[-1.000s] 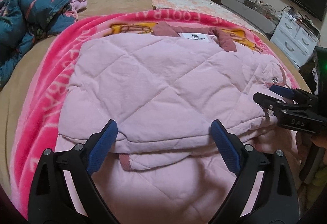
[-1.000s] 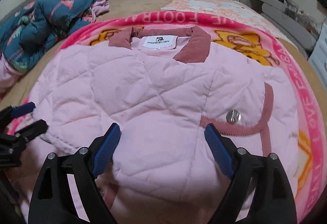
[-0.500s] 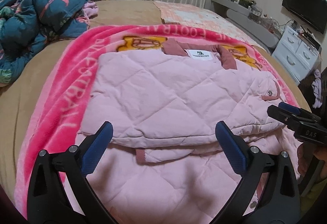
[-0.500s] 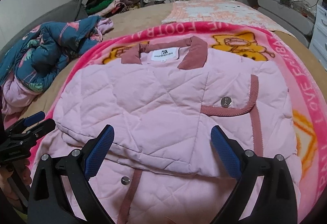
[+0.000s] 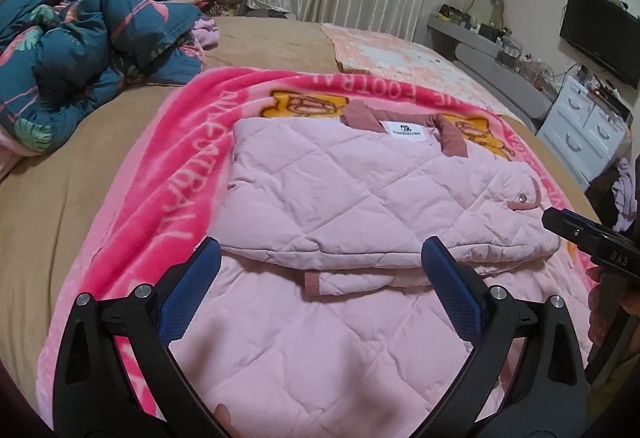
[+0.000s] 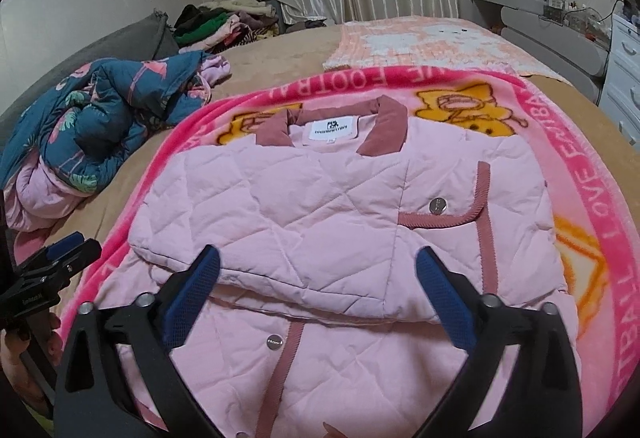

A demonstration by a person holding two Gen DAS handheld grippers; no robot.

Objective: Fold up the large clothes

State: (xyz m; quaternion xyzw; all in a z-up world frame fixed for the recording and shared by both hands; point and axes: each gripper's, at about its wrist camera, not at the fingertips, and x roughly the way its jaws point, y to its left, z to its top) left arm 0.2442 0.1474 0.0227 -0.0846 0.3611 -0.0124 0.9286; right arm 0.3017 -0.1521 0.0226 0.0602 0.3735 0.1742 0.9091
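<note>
Because the pink quilted jacket [image 6: 328, 222] lies spread on the pink blanket [image 5: 160, 174] over the bed [image 5: 48, 198], with its upper half doubled toward us, we hold both tools above the near hem. Our left gripper [image 5: 320, 278] and right gripper [image 6: 320, 290] stand with jaws wide, the right having just been opening, nothing between them. We judge this leaves us free to take the next fold.
</note>
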